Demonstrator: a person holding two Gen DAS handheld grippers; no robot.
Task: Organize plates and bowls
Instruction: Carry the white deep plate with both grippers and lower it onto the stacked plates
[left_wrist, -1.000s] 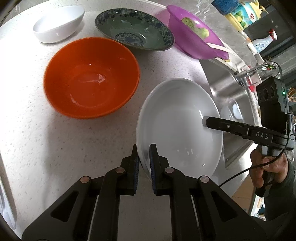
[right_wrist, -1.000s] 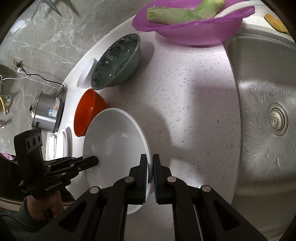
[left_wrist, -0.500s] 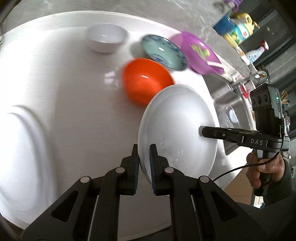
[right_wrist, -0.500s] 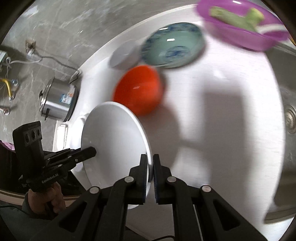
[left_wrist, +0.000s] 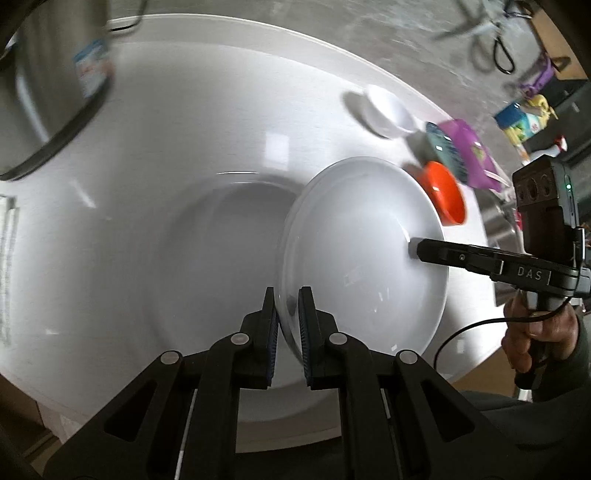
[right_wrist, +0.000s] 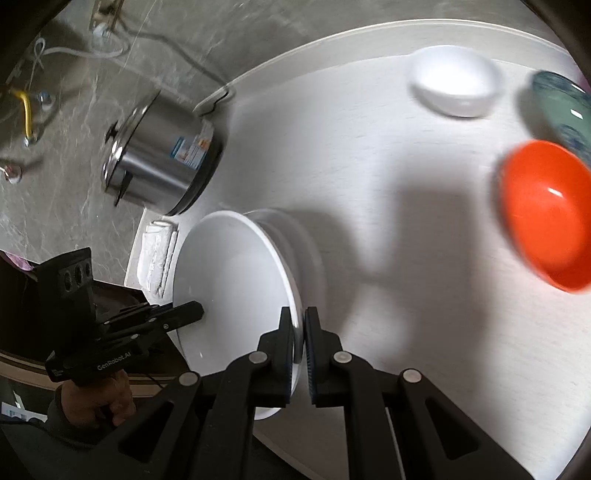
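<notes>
A white plate (left_wrist: 362, 236) (right_wrist: 229, 280) hangs tilted above the counter, held at two opposite rims. My left gripper (left_wrist: 287, 295) (right_wrist: 195, 312) is shut on its near rim in the left wrist view. On the opposite rim my right gripper (right_wrist: 299, 314) (left_wrist: 413, 249) is shut. Directly beneath lies a second white plate (left_wrist: 221, 236) (right_wrist: 295, 229) flat on the counter, partly hidden by the held one. Farther right sit an orange bowl (left_wrist: 445, 195) (right_wrist: 546, 218), a small white bowl (left_wrist: 388, 110) (right_wrist: 454, 81) and a green-blue patterned bowl (left_wrist: 443, 151) (right_wrist: 561, 103).
A steel pot (left_wrist: 48, 92) (right_wrist: 162, 158) stands at the back left of the white counter, close to the lying plate. A folded white cloth (right_wrist: 159, 258) lies by the counter edge. A purple basin (left_wrist: 476, 151) sits beyond the bowls. A person's hand holds each gripper.
Both grippers have carried the white plate together away from the sink and the bowls, to above the second plate near the steel pot. Both stayed shut on its rim.
</notes>
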